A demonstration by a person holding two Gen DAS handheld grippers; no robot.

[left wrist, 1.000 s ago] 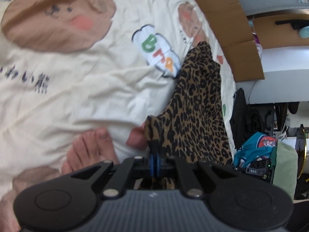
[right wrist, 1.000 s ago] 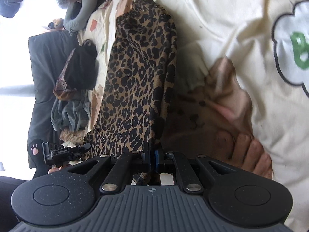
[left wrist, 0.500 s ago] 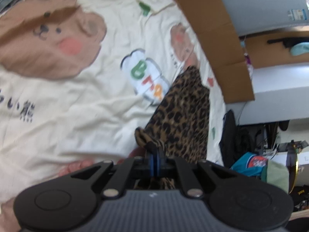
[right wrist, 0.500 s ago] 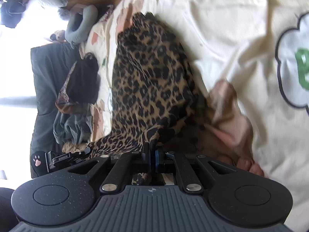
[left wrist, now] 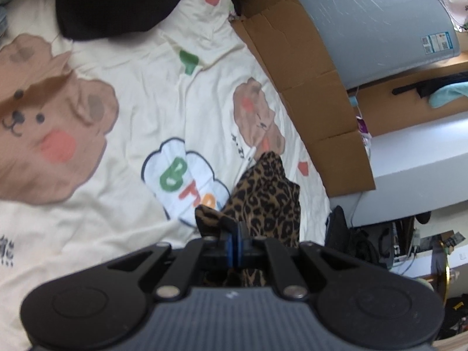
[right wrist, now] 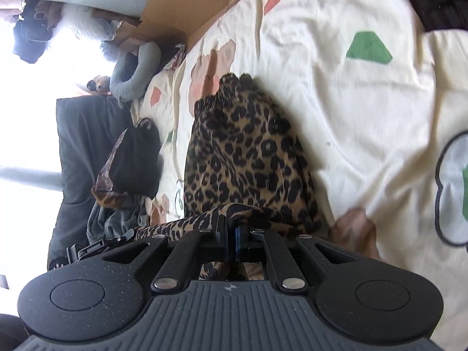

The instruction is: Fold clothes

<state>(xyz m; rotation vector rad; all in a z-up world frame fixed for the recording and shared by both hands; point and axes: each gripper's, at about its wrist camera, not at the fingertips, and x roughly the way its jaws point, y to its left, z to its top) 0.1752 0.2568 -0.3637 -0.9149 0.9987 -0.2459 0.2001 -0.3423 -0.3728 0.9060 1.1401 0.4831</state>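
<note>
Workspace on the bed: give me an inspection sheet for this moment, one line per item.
Surface: cream bedsheet with bear prints, wrinkled.
Job's things: leopard-print garment, one end resting on the sheet, the near end lifted.
Clutter: black cloth at the far edge; pile of dark clothes beside the bed.
Grippers: left gripper and right gripper, fingers shut on the garment.
Cables: nothing seen on the bed.
Surroundings: cardboard, grey panel.
</note>
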